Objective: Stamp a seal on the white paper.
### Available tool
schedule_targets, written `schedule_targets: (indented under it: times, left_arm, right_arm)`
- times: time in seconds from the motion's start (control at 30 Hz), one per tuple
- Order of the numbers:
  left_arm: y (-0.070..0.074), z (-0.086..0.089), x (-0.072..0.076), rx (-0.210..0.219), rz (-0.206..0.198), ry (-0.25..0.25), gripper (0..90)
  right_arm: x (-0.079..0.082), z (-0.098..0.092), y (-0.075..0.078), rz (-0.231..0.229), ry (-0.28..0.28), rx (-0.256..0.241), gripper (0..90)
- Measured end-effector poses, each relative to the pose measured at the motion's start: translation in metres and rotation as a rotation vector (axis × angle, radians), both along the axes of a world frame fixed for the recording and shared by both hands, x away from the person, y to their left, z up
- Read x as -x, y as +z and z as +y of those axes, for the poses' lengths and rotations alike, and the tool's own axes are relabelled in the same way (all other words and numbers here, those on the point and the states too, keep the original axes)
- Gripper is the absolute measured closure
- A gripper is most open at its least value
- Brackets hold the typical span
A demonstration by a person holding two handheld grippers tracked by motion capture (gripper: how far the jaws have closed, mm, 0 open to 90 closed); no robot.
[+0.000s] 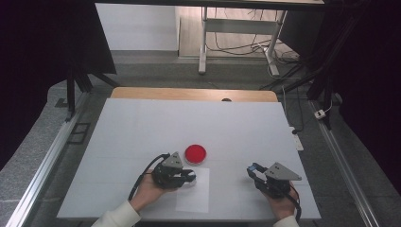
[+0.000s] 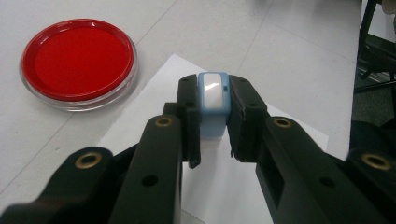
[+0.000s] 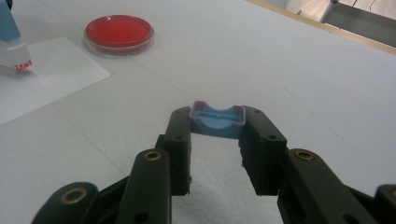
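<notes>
A small light-blue stamp (image 2: 213, 100) with a white top stands upright between the jaws of my left gripper (image 2: 214, 95), which is shut on it over a white paper sheet (image 2: 243, 186). In the right gripper view the stamp (image 3: 11, 46) shows red print on its base, right at the paper (image 3: 51, 74); I cannot tell if it touches. A round red ink pad (image 1: 195, 153) in a clear dish sits just beyond the left gripper (image 1: 189, 178). My right gripper (image 3: 217, 119) is shut on a blue cap (image 3: 217, 122), low over the table at the right (image 1: 252, 170).
The white table (image 1: 142, 132) has open room toward the back and on both sides. Its far wooden edge (image 1: 194, 93) borders a floor with table legs and cables. A metal rail (image 1: 42, 170) runs along the left.
</notes>
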State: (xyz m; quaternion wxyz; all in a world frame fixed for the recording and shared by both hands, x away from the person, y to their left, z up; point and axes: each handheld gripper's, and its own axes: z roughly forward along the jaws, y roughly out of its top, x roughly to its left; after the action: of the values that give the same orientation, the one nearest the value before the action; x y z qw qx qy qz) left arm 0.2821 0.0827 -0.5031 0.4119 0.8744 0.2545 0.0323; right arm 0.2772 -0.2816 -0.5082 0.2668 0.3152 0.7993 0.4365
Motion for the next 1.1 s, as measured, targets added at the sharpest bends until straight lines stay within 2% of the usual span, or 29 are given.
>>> schedule_targets:
  times: [0.27,0.43,0.77,1.1]
  left_arm:
    - [-0.0035,-0.0016,-0.0015,-0.006,0.005,0.002,75.7]
    - [-0.0036,-0.0029,-0.0011,-0.022,-0.011,0.003,75.7]
    - [-0.0050,-0.0052,-0.0012,-0.037,-0.009,0.002,75.7]
    - [-0.0049,-0.0074,0.0002,-0.057,-0.023,-0.003,76.0]
  right_arm:
    - [0.0002,0.0003,0.0002,-0.002,0.000,0.000,64.1]
    - [0.0000,0.0002,0.0001,-0.002,0.000,0.001,64.1]
    - [-0.0002,0.0000,0.0000,-0.003,-0.001,0.001,64.1]
    - [0.0002,0.0002,0.0004,-0.002,-0.002,0.006,64.1]
